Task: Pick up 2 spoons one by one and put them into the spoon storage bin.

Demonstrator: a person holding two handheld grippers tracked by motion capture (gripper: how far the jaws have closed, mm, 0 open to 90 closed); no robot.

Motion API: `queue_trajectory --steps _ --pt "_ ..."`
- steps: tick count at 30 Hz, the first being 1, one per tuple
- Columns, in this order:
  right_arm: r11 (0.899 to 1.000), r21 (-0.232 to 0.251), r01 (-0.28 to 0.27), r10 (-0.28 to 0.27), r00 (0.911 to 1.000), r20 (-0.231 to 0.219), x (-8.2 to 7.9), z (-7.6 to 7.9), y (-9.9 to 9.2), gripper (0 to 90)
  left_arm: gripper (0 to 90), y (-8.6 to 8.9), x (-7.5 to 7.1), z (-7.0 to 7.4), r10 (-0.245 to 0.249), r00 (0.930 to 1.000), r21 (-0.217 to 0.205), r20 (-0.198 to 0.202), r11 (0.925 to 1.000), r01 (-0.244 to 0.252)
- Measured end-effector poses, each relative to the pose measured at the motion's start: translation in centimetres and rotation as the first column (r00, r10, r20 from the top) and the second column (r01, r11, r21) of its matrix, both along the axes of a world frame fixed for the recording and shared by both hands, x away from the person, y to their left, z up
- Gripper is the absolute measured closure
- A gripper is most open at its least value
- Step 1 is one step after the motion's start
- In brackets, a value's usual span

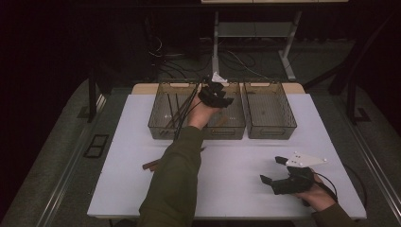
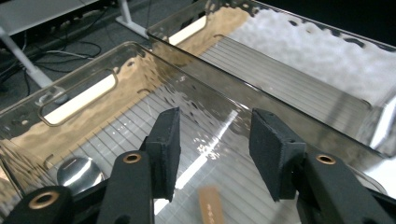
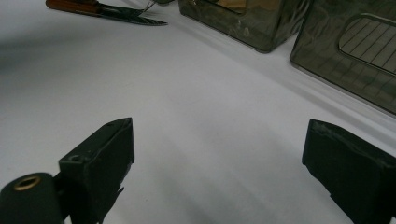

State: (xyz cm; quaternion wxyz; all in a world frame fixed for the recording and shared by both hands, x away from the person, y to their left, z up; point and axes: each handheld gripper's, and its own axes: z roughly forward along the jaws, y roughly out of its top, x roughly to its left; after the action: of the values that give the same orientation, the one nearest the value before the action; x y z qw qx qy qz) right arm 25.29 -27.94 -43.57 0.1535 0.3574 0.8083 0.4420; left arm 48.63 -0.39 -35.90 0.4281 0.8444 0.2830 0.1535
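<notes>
Wooden-handled utensil [image 2: 210, 205] lies on the ribbed floor of the middle clear bin [image 2: 79, 100], directly below the left gripper [image 2: 215, 140], whose jaws stand apart and empty, while the right gripper [image 1: 274, 169] rests wide open on the white table [image 1: 236, 175].

White table [image 1: 142, 179]: bins [image 1: 269, 111], knife [image 1: 152, 164].

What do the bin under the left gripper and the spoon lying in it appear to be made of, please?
The bin looks like smoky clear plastic: see-through, glossy walls with a ribbed floor. The spoon has a mirror-bright bowl, probably polished metal, and a tan handle, perhaps wood.
</notes>
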Motion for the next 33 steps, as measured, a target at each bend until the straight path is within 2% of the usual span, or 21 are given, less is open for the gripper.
queue_trajectory --steps 3,4,7,12,15,17,20,25,33 --pt "1.000 0.002 -0.002 0.002 1.0000 -0.001 0.0 0.0 0.0 9.4 49.2 0.6 -0.8 0.1 -0.011 0.9997 -0.025 -0.024 0.9996 0.010" --pt "1.000 0.001 -0.001 0.001 1.0000 0.001 0.0 0.0 -0.1 9.4 48.6 0.7 -1.2 0.0 -0.008 0.9997 -0.052 -0.023 0.9986 0.006" --pt "1.000 0.004 0.004 -0.004 1.0000 -0.004 0.0 0.0 -0.1 9.4 46.8 1.2 -2.4 -0.1 -0.024 0.9995 -0.056 -0.019 0.9982 0.023" --pt "1.000 -0.001 0.001 -0.001 1.0000 -0.006 0.0 -0.1 -0.1 9.4 43.5 2.4 -4.2 0.0 -0.052 0.9983 -0.061 -0.026 0.9969 0.051" --pt "1.000 -0.004 0.002 -0.002 0.9999 -0.011 0.0 -0.1 -0.1 9.4 41.6 3.3 -5.5 -0.2 -0.067 0.9973 -0.052 -0.030 0.9965 0.066" --pt "1.000 -0.007 0.003 -0.003 1.0000 -0.007 0.0 -0.1 -0.1 9.4 39.9 4.1 -6.1 -0.4 -0.081 0.9962 -0.027 -0.031 0.9964 0.080" --pt "1.000 -0.008 0.003 -0.003 1.0000 -0.006 0.1 -0.1 -0.1 9.4 39.8 5.4 -7.2 -0.8 -0.073 0.9967 -0.047 -0.035 0.9964 0.071" --pt "1.000 -0.013 0.002 -0.002 1.0000 -0.010 0.1 -0.2 -0.1 9.4 38.0 7.3 -8.8 -1.4 -0.080 0.9960 -0.038 -0.041 0.9962 0.078" --pt "1.000 -0.016 0.010 -0.010 0.9999 -0.008 0.1 -0.2 -0.2 9.4 36.9 10.1 -11.2 -2.3 -0.065 0.9968 -0.040 -0.046 0.9972 0.063"
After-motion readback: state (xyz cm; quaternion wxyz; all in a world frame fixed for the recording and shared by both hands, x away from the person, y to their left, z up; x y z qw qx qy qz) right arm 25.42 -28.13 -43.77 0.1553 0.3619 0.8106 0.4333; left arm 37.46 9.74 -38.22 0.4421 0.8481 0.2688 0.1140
